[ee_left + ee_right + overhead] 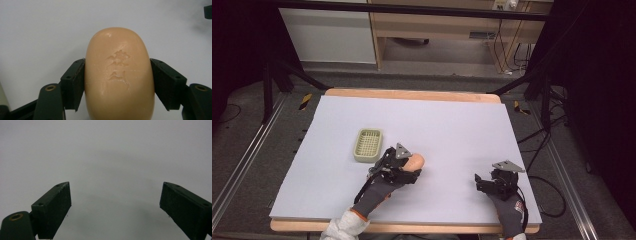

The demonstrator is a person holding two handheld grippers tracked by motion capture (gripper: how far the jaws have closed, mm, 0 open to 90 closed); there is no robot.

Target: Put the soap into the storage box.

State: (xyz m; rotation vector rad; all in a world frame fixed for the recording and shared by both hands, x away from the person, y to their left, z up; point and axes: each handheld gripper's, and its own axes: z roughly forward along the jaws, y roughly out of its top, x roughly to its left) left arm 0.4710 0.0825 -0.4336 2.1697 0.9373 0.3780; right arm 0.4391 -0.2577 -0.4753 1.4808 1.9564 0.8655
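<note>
Left gripper [117, 82] clamps soap bar [119, 75]; embossed characters perhaps Chinese, illegible.

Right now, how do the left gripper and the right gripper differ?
The left gripper is shut on the soap bar, its fingers pressing both long sides; the right gripper stands open with nothing between its fingers. In the high view the left gripper sits beside the green soap dish, while the right gripper is off near the table's right edge. Both are black, hand-held and low over the white table.
</note>
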